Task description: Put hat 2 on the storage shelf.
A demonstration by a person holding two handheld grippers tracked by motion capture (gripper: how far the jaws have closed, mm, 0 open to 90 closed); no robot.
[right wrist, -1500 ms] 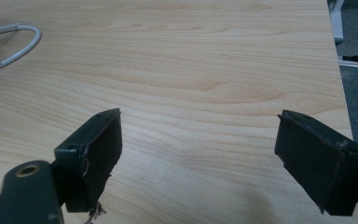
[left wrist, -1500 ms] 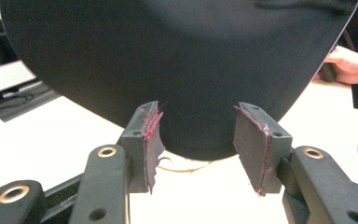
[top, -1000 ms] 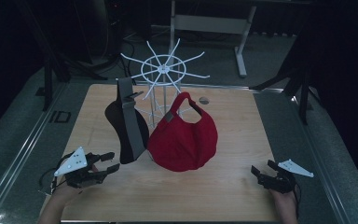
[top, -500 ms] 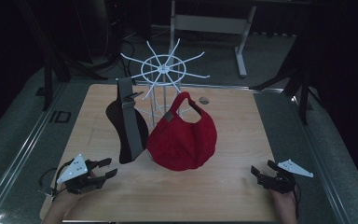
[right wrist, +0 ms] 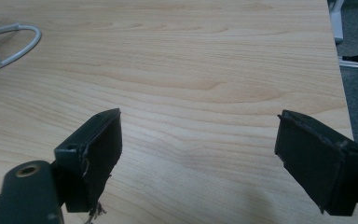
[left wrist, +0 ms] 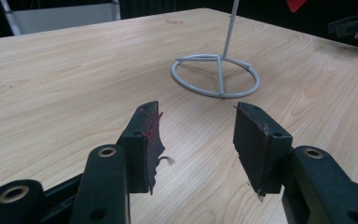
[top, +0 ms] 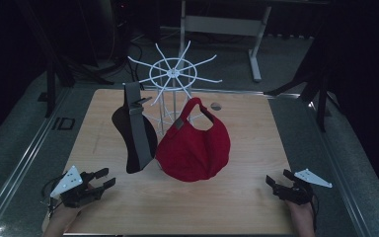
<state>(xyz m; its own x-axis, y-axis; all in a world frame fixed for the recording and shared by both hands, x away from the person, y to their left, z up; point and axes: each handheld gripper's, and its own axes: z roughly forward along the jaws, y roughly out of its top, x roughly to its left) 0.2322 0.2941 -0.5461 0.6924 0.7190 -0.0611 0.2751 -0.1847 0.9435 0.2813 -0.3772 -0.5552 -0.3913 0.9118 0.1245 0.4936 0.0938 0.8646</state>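
My left gripper (top: 101, 178) rests low over the near left corner of the wooden table (top: 246, 197), its jaws partly apart with nothing between them; in the left gripper view only bare wood lies between the pads (left wrist: 149, 140). Ahead of it and a little to its right, the white wire rack (top: 173, 84) stands on its ring base (left wrist: 216, 74). A dark cap (top: 135, 133) hangs from the rack's side nearer this gripper, and a red cap (top: 195, 148) hangs beside it, farther toward my other hand. My right gripper (top: 281, 182) sits at the near right corner, well apart from both caps, jaws spread wide and empty over bare wood, with the red cap ahead and to its left.
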